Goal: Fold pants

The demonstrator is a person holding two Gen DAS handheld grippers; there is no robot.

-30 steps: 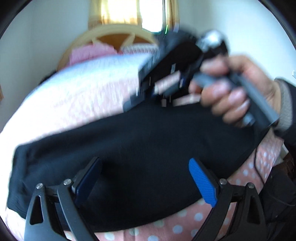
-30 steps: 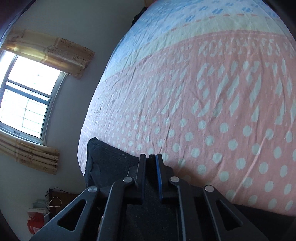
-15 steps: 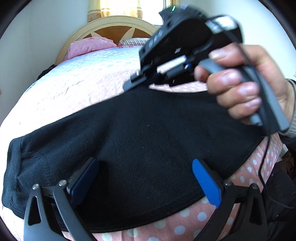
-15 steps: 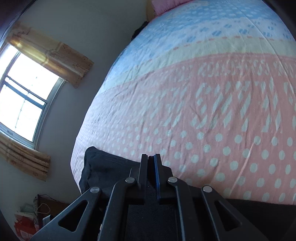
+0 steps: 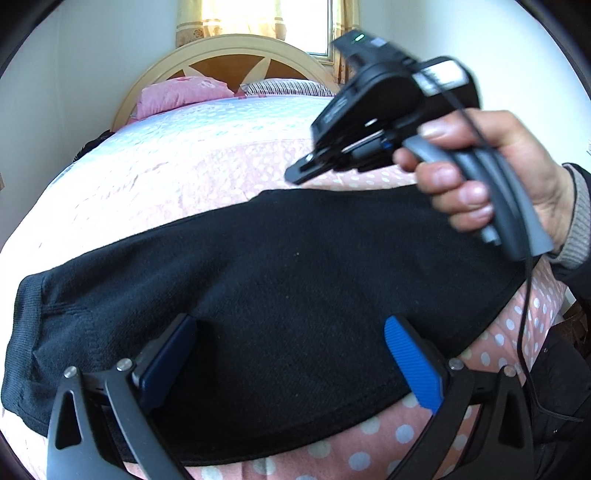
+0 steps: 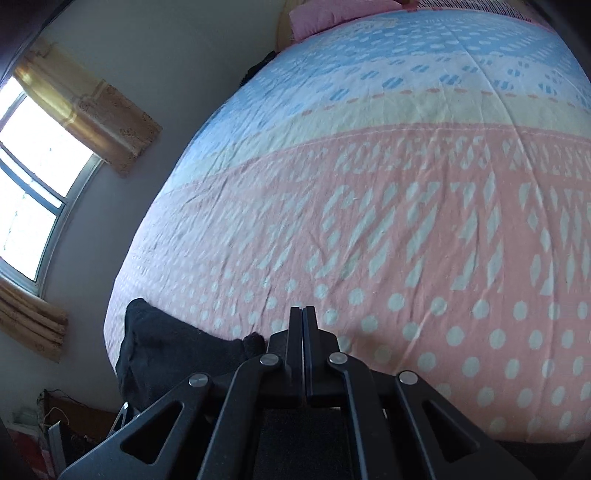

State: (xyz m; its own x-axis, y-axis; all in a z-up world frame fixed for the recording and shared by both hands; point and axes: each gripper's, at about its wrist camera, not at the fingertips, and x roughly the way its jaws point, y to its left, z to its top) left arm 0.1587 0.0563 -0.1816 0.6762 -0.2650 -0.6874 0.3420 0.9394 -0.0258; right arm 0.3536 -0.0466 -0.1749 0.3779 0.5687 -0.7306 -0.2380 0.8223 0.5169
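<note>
- Since the earlier frame, the right gripper (image 5: 295, 173) is seen lifted toward upper right, jaws closed on nothing.
- Black pants (image 5: 277, 280) are spread across the bedspread (image 6: 406, 221), mid-frame.
- Over them the left gripper (image 5: 288, 354) is held wide open, empty.
- Next fold is judged pending; an edge must be gripped.

The right gripper (image 6: 303, 317) is pointing out over the bed, its two jaws lying pressed flat together with nothing showing between them; the black pants (image 6: 166, 350) are lying low at the left, just beside the gripper's linkage, bunching at the near left edge of the mattress; the bedspread (image 6: 388, 206) is stretching away ahead, pink with white dots and dashes near the gripper, then a pale yellow band, then light blue farther off; a pink pillow (image 6: 332, 14) is sitting at the far end; a window (image 6: 26, 177) with tan curtains (image 6: 96, 114) is glowing on the left wall.
</note>
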